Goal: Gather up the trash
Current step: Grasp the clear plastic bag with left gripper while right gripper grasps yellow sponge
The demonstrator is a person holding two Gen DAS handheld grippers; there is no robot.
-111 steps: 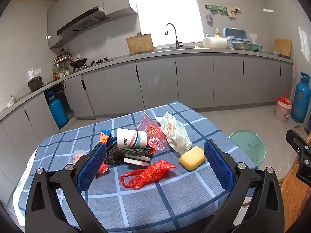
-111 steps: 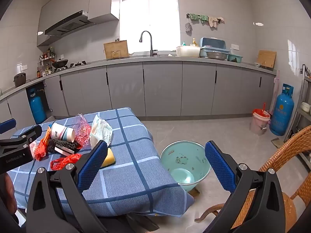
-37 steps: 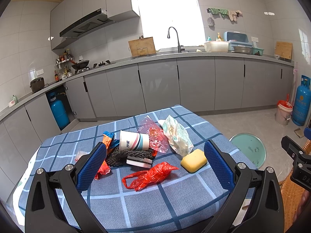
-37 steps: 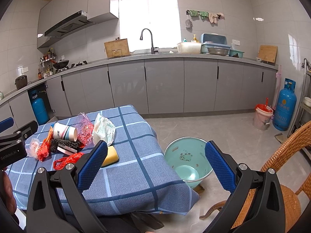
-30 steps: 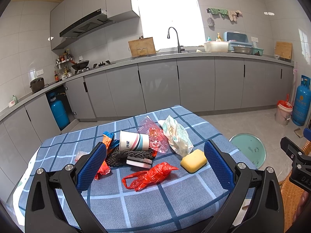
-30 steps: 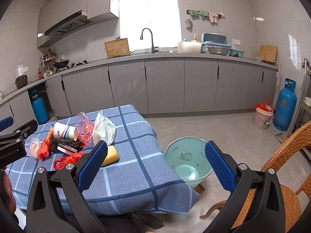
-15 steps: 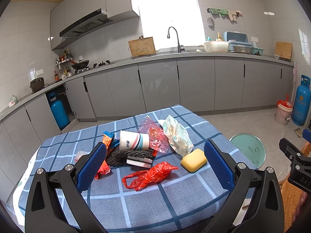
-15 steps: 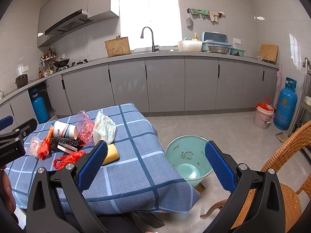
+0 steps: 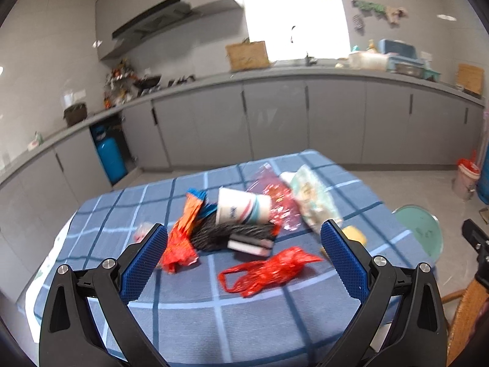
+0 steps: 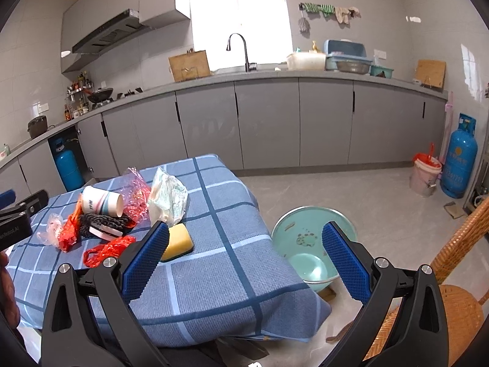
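On the blue checked tablecloth (image 9: 195, 315) a small heap of rubbish lies near the middle and far side of the table. At its centre a paper cup (image 9: 243, 206) lies on its side, resting against a dark mesh scrubber (image 9: 220, 232), with a black-and-white sponge block (image 9: 250, 244) just in front of that. To the cup's left sits a crumpled orange-red wrapper (image 9: 178, 244) with a blue scrap (image 9: 198, 195) behind it, and a small clear bag (image 10: 50, 226) lies at the heap's outer left edge. To the cup's right a clear red-flecked plastic bag (image 9: 272, 195) touches a pale printed packet (image 9: 311, 198). A red net bag (image 9: 269, 272) lies apart from the heap on the near side, and a yellow sponge (image 10: 177, 243) sits on the cloth near the table's right edge. The left gripper (image 9: 244, 263) hangs above the near part of the table, its blue pads spread wide with nothing between them; the left view is blurred. The right gripper (image 10: 244, 260) is released too, jaws wide and empty, held off the table's right corner. Beyond that corner, on the tiled floor, stands a green basin (image 10: 311, 244), with dark specks on its inner wall. A wicker chair (image 10: 458, 290) shows at the right edge of the right view.
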